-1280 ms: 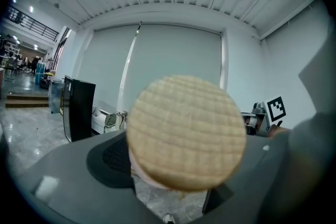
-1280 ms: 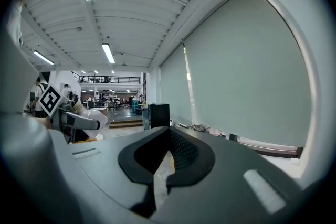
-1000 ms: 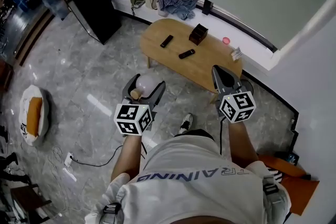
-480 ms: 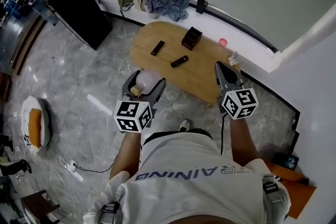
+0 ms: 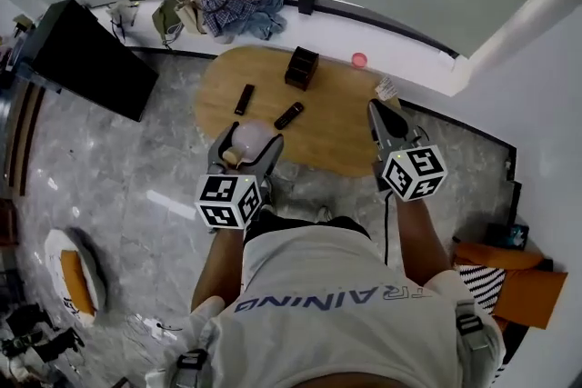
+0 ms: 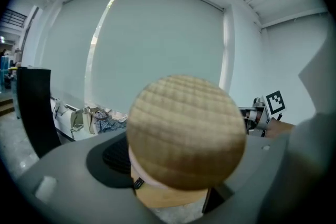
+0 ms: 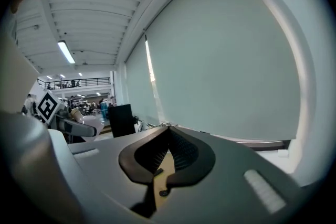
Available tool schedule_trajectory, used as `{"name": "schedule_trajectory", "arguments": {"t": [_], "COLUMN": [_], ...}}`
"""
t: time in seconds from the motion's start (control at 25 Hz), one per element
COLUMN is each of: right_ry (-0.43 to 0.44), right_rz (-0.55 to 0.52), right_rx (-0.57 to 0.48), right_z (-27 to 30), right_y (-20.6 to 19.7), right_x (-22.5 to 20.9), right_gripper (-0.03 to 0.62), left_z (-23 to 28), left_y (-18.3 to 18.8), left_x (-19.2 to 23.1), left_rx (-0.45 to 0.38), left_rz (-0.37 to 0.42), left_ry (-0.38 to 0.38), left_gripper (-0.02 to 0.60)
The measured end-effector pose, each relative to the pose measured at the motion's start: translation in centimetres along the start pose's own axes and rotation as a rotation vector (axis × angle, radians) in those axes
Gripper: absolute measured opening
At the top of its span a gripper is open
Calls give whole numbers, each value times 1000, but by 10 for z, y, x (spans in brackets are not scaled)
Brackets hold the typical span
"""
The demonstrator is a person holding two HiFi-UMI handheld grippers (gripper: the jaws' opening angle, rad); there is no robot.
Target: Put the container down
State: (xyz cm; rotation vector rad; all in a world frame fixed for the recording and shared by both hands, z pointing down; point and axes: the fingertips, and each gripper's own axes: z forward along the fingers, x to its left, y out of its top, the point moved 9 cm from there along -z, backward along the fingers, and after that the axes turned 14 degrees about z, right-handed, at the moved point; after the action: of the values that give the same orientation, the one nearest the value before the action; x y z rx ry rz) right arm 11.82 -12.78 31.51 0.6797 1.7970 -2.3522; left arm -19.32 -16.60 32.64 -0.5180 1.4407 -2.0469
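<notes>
The container [image 5: 255,137], a pale round jar with a cork-like wooden lid [image 6: 186,131], lies sideways between the jaws of my left gripper [image 5: 247,141], which is shut on it. The lid fills the middle of the left gripper view and hides the jar's body. The jar hangs over the near left edge of the oval wooden table [image 5: 332,132]. My right gripper [image 5: 380,118] is shut with nothing in it, its pads meeting at the tips [image 7: 167,131], and it hovers over the table's near right edge.
On the table lie two black remotes [image 5: 244,98] [image 5: 289,114], a dark box [image 5: 301,66], a pink round thing [image 5: 359,60] and a small white item [image 5: 386,89]. A black cabinet [image 5: 86,59] stands at left, with bags and clothes [image 5: 218,4] by the wall.
The person has walked towards the table; both grippers, earlier over the floor in front of it, now reach its near edge. The left gripper still holds the jar.
</notes>
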Motion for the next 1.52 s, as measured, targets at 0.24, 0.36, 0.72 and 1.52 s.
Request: {"name": "schedule_trajectory", "arguments": {"t": [0.24, 0.36, 0.72, 1.52], "right_ry": [-205, -302, -469, -441], "right_rz": [17, 20, 71, 329], "right_rx": [-65, -85, -40, 116], "right_z": [23, 36, 56, 44], "right_y": [11, 12, -20, -122], "right_x": [-2, 6, 18, -131], "right_gripper": [15, 15, 15, 15], "left_z": [78, 109, 160, 267], "left_y": [24, 35, 14, -79], "left_x": [52, 78, 112, -2], "left_rx": [-17, -25, 34, 246], "left_rz": [56, 96, 120, 103], "left_ry": [-196, -281, -430, -421], "left_gripper": [400, 400, 400, 400]}}
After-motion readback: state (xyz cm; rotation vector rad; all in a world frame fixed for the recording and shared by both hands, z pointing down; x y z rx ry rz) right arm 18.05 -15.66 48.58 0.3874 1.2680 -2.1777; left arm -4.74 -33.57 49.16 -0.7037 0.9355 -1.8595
